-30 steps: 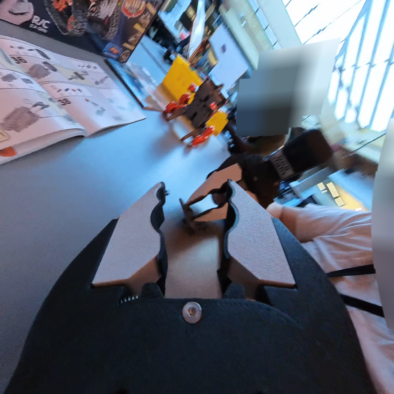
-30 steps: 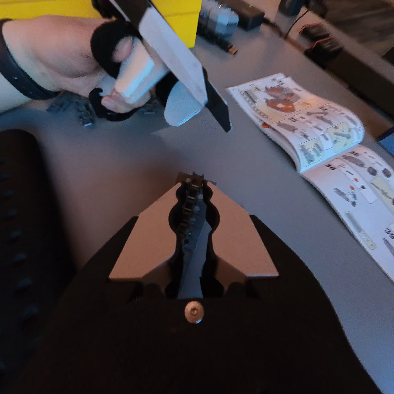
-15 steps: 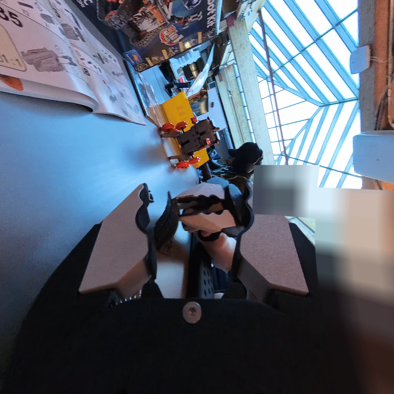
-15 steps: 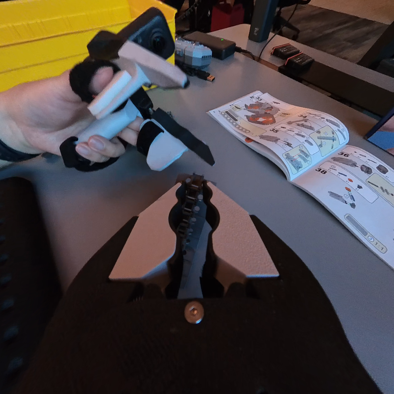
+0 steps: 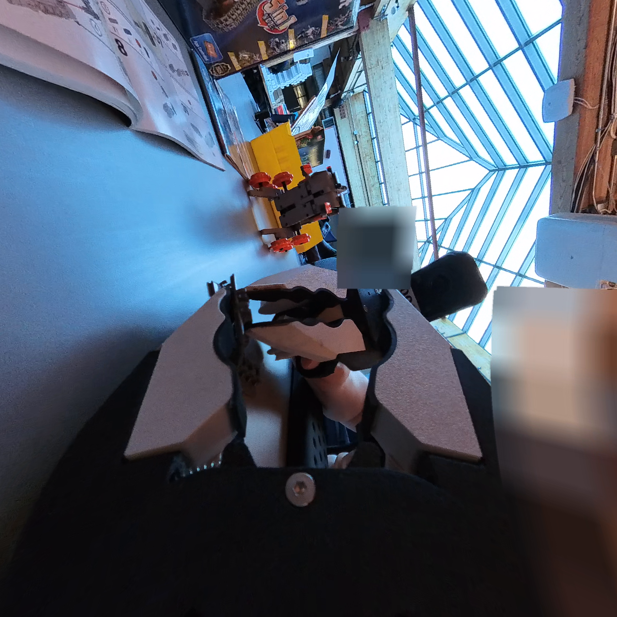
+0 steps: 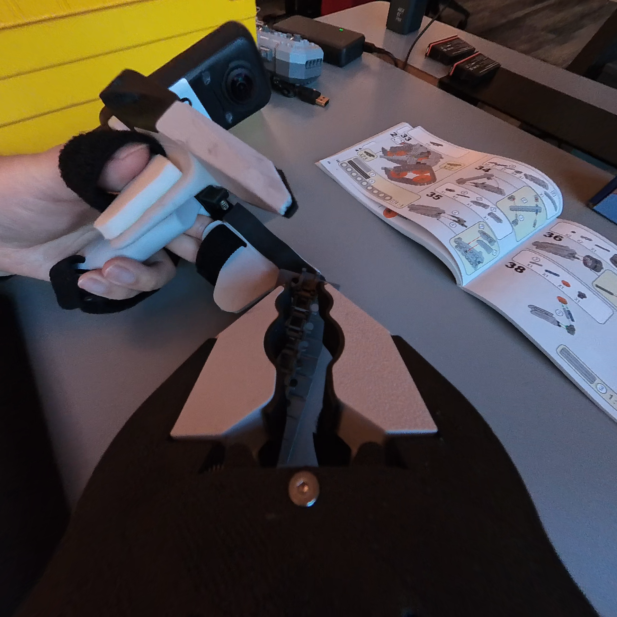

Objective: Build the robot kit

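Right wrist view: right claw [image 6: 305, 290] clamped on dark link chain [image 6: 295, 322]; left claw [image 5: 305, 298], spread wide, has closed in, one finger touching chain's tip above worktop [image 6: 367, 240], near booklet [image 6: 484, 217].

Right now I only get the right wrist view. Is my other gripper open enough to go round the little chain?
Observer: Yes. In the left wrist view the left gripper is wide open, and the chain sits close against one finger's inner edge.
Operator: Is there a toy I can't see?
Observer: A dark brick model with orange wheels stands on the table, in front of a yellow box.
Operator: What's behind the booklet?
Observer: A dark printed toy box, just past its far edge.
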